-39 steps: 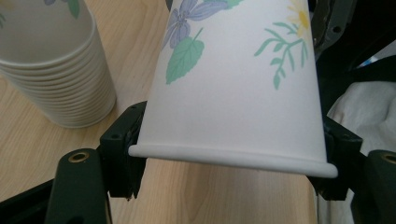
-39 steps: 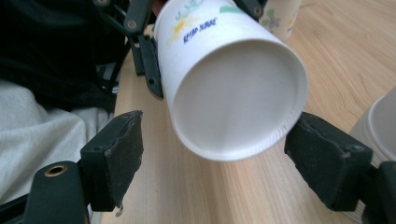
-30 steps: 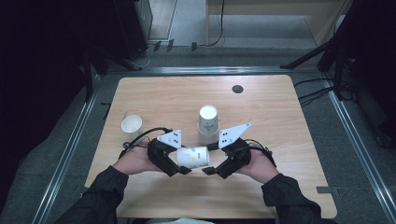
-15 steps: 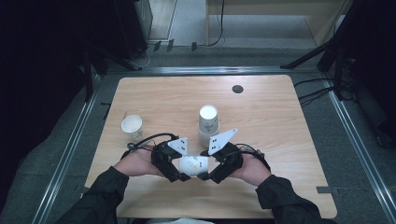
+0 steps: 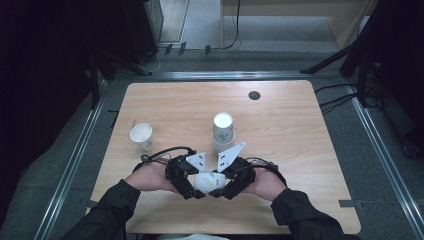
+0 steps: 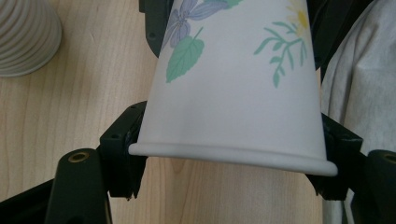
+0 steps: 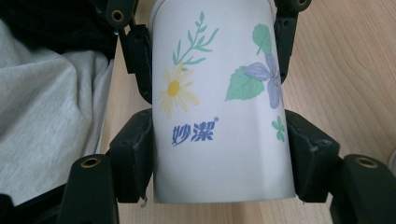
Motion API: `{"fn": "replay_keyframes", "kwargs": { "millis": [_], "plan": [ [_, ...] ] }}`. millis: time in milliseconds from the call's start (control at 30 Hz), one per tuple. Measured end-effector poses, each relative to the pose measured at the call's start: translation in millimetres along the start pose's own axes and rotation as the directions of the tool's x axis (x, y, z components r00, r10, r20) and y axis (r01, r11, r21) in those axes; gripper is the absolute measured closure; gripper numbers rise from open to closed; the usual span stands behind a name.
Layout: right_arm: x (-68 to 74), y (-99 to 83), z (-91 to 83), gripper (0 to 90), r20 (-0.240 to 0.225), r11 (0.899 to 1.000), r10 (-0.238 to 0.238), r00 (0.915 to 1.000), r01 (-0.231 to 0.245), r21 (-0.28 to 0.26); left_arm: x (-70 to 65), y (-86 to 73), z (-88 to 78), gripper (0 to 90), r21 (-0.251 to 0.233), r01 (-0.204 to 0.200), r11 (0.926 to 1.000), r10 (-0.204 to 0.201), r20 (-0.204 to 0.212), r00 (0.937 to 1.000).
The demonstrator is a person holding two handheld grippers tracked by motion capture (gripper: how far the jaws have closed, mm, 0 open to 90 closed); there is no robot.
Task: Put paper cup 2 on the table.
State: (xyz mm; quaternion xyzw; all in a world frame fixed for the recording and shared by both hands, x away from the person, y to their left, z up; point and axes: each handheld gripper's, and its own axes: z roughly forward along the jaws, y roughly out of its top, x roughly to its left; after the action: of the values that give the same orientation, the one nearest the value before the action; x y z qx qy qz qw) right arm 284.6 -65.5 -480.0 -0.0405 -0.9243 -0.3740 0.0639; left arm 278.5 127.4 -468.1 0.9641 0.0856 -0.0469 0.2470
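A white paper cup with flower print (image 5: 209, 181) lies on its side just above the table (image 5: 300, 150), held between both grippers near the front edge. My left gripper (image 5: 196, 189) is shut on the cup (image 6: 233, 84), its pads (image 6: 125, 140) pressing just behind the rim. My right gripper (image 5: 220, 190) grips the same cup (image 7: 219, 121) at its base end; its jaws have just been closing and the pads (image 7: 136, 154) now press both sides of the cup.
An upright paper cup (image 5: 141, 136) stands at the left. A stack of upside-down cups (image 5: 223, 131) stands just behind the grippers, seen as a ribbed shape (image 6: 25, 37) in the left gripper view. A small black disc (image 5: 254, 95) sits far back.
The right gripper came in from the right and its jaws closed onto the cup's base end. Both hands drew slightly toward the table's front edge with the cup.
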Motion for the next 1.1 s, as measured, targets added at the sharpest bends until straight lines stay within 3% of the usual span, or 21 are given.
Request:
{"fn": "replay_keyframes", "kwargs": {
  "millis": [167,267,400,600,667,700,767,867,1100],
  "plan": [
    [1.8,1.6,-0.7,34.3,-0.002,1.000,-0.013,0.9999,0.013,0.000,-1.7,-1.6,-0.6,23.2,-0.010,-0.029,0.9995,0.029,0.017,0.9994],
    [3.1,2.0,-2.7,34.2,-0.004,1.000,-0.018,0.9998,0.018,-0.005,-2.7,-1.4,-2.0,16.8,-0.030,-0.037,0.9989,0.037,0.016,0.9992],
    [4.2,2.5,-9.6,34.2,0.011,0.999,-0.025,0.9996,0.025,-0.023,1.4,-2.4,-8.5,13.8,-0.092,-0.015,0.9956,0.014,-0.006,0.9999],
    [1.3,0.7,-23.4,34.2,0.031,0.997,-0.017,0.9994,0.019,-0.074,6.0,-6.5,-18.7,13.7,-0.171,-0.001,0.9853,0.004,0.016,0.9999],
    [0.1,0.1,-28.0,34.2,0.028,0.995,-0.006,0.9996,0.008,-0.099,6.6,-7.6,-21.3,12.4,-0.203,0.006,0.9792,-0.004,0.010,0.9999],
    [-0.4,0.0,-29.8,34.2,0.024,0.994,0.000,0.9997,0.003,-0.113,7.8,-7.9,-23.1,11.6,-0.220,0.030,0.9750,-0.022,0.038,0.9991],
    [-1.6,0.2,-34.8,34.2,0.009,0.988,0.017,0.9998,-0.015,-0.152,9.1,-8.3,-25.7,10.2,-0.250,0.044,0.9672,-0.032,0.049,0.9983],
    [-2.3,0.1,-39.6,34.2,0.011,0.985,0.019,0.9998,-0.017,-0.171,9.7,-8.7,-28.7,10.9,-0.283,0.052,0.9577,-0.041,0.044,0.9982],
    [-3.8,-0.4,-48.8,34.2,0.007,0.972,0.040,0.9992,-0.037,-0.230,8.9,-7.4,-34.9,12.4,-0.398,0.091,0.9130,-0.068,0.070,0.9952]
  ]
}}
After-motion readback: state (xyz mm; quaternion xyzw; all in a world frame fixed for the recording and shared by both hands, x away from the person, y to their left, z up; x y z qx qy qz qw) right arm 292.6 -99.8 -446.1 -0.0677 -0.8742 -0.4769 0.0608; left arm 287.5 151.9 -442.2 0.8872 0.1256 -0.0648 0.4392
